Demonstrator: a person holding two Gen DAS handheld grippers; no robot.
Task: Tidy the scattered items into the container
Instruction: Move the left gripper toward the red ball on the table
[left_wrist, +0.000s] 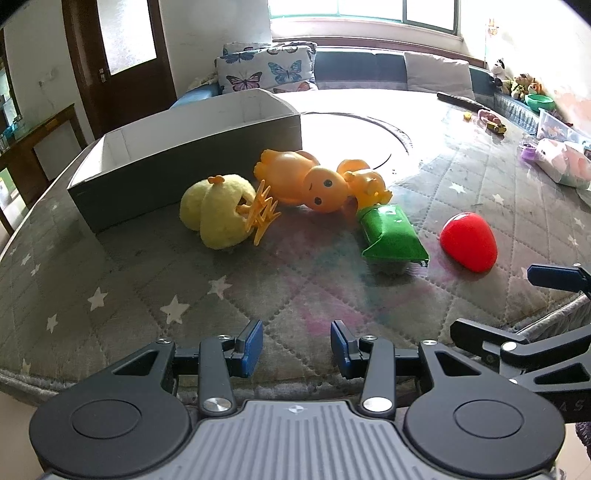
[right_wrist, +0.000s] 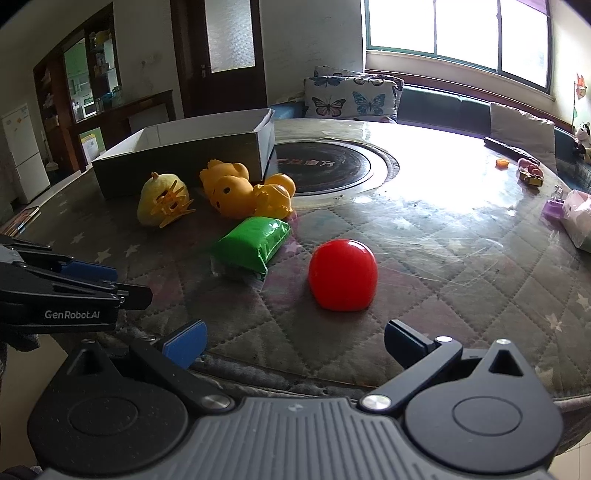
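Observation:
A grey open box (left_wrist: 177, 158) (right_wrist: 192, 155) stands at the far left of the round table. In front of it lie a yellow plush chick (left_wrist: 218, 212) (right_wrist: 160, 199) on its side, an orange plastic doll (left_wrist: 317, 181) (right_wrist: 240, 190), a green packet (left_wrist: 393, 234) (right_wrist: 255, 240) and a red heart-shaped toy (left_wrist: 469, 242) (right_wrist: 343, 275). My left gripper (left_wrist: 297, 347) is open and empty near the table's front edge. My right gripper (right_wrist: 295, 343) is open and empty, just short of the red toy; it also shows in the left wrist view (left_wrist: 554, 277).
The table (left_wrist: 147, 295) has a grey star-quilted cover under clear film and a round dark inset (right_wrist: 328, 162) in the middle. Small toys (right_wrist: 528, 173) and a tissue pack (right_wrist: 576, 218) lie at the far right. A sofa with butterfly cushions (left_wrist: 266, 72) stands behind.

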